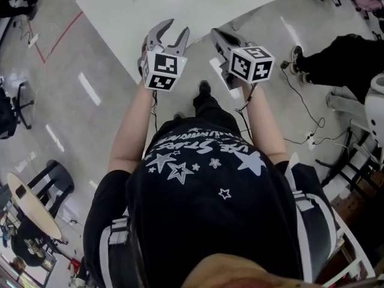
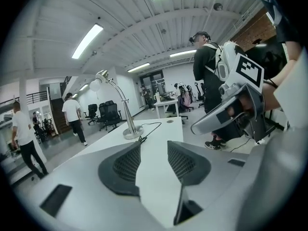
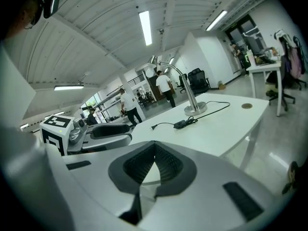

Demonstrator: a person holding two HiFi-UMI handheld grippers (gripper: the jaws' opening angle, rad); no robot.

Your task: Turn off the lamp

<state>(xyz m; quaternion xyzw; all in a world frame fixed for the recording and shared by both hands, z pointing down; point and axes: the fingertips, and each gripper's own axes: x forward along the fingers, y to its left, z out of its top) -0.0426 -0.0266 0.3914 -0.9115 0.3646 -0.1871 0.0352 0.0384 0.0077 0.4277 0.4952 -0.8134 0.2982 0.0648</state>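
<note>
My left hand-held gripper (image 2: 154, 144) is spread wide, nothing in it. The right hand-held gripper (image 3: 155, 147) is pressed together, empty too. Both are up by the near edge of the white desk (image 1: 198, 8). The lamp (image 2: 126, 115) stands upright at the far end, well apart from both, with its black cable (image 3: 185, 123) lying on the desk.

Closed right gripper (image 3: 154, 144) faces lamp (image 3: 196, 110) on table (image 3: 226, 125).
</note>
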